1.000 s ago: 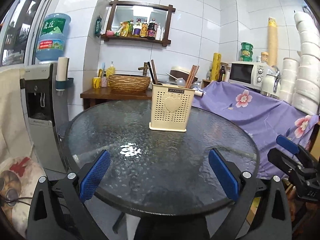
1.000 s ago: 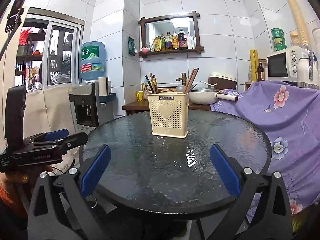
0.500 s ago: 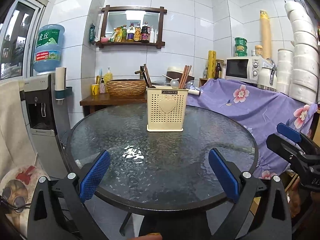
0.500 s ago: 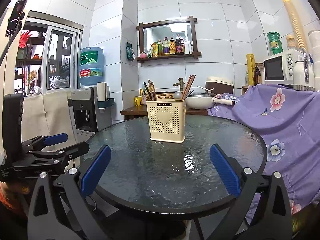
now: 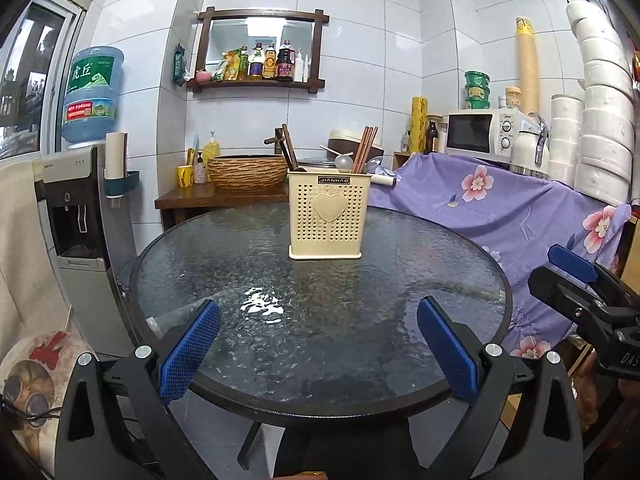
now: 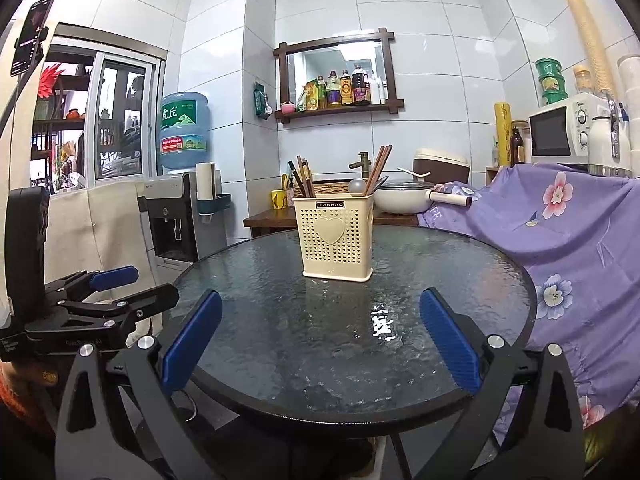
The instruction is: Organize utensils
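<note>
Above the near edge of the round glass bench point(image 5: 320, 320), the left tongs point(image 5: 318, 344) gape wide and hold nothing. Beside them the right tongs point(image 6: 320, 340) are spread just as wide, also empty, both level and aimed forward. Well beyond them, mid-bench, stands the cream holder point(image 5: 329, 216) with chopsticks point(image 5: 362, 150) and a spoon point(image 5: 343, 162) upright inside.

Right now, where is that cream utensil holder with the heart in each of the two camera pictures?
Left wrist view: the holder stands just right of centre, upright on the far half of the round glass table.
Right wrist view: the holder stands just right of centre, again on the table's far half.
Shared landmark: the wooden shelf of bottles on the tiled wall above it.
</note>
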A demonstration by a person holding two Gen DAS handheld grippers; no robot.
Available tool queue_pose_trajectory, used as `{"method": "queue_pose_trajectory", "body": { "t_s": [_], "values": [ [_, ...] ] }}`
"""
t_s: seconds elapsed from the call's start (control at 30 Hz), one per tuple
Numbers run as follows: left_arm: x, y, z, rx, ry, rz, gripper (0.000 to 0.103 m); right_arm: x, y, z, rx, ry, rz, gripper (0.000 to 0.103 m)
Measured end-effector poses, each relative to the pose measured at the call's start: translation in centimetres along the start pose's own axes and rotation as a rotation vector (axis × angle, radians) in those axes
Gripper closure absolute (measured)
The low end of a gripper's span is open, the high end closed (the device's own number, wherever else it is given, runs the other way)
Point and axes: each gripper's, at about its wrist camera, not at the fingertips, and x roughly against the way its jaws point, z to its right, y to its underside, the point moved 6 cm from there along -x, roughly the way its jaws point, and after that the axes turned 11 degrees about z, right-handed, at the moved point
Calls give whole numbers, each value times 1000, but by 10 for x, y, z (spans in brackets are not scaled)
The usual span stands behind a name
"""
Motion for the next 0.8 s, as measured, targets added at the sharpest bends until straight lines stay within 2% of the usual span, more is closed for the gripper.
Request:
{"method": "queue_pose_trajectory", "body": {
  "t_s": [0.8],
  "values": [
    [2,0,0,3,-7,-1,6,1,-1,-8,21,-17,4,6]
  ]
}}
